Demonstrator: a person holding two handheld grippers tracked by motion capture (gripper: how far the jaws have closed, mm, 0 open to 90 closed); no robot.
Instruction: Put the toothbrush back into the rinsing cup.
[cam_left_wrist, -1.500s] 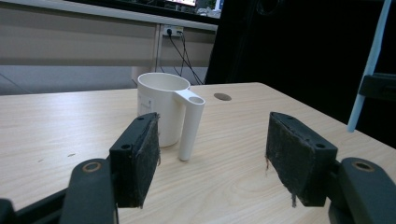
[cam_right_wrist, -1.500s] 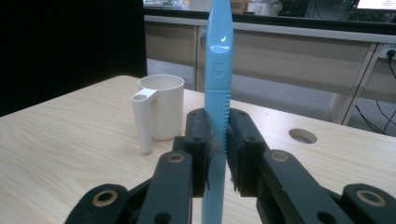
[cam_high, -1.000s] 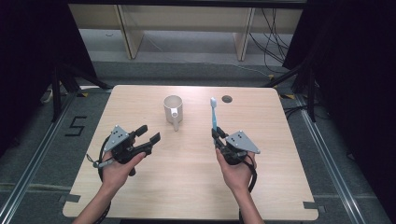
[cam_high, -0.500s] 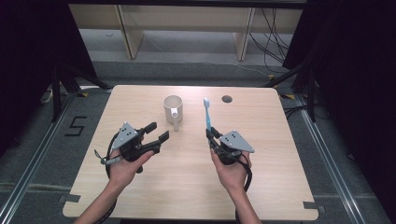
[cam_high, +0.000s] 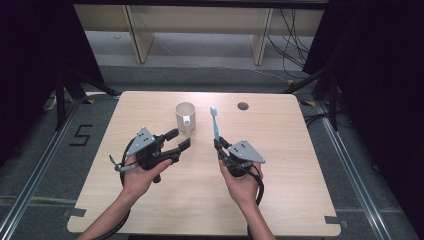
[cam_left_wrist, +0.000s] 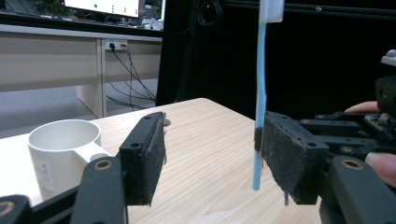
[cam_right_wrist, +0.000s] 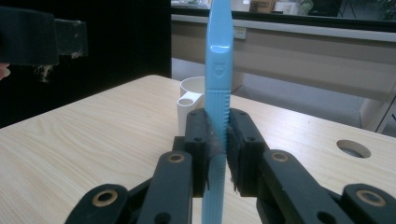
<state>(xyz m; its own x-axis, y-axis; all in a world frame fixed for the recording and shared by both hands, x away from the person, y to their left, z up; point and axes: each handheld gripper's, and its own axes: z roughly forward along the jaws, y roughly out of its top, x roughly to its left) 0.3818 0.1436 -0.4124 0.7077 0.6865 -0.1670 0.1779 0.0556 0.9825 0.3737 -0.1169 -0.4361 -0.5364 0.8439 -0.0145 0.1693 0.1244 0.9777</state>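
- Now we see the right gripper (cam_high: 218, 145) clamped on a blue toothbrush (cam_high: 215, 125), its pads pressed tight against the ribbed handle (cam_right_wrist: 215, 126), which stands upright between them with the white bristle head (cam_high: 213, 109) on top.
- Seen from above, the toothbrush sits just right of the table's (cam_high: 300, 165) middle, and a white mug (cam_high: 185, 118) stands at about ten o'clock from it, near but apart.
- Our left gripper (cam_high: 178, 140) hovers at about seven o'clock from the mug, its tips pointing toward two o'clock.
- Its jaws stand wide with nothing between the pads (cam_left_wrist: 152, 158); they have just been closing a little.
- From the left gripper view the toothbrush (cam_left_wrist: 260, 93) rises beyond the right-hand pad; it seems to stand behind that pad rather than touch it, though the overlap makes this hard to judge.
- At one o'clock from the toothbrush a round hole (cam_high: 243, 106) sits in the tabletop.
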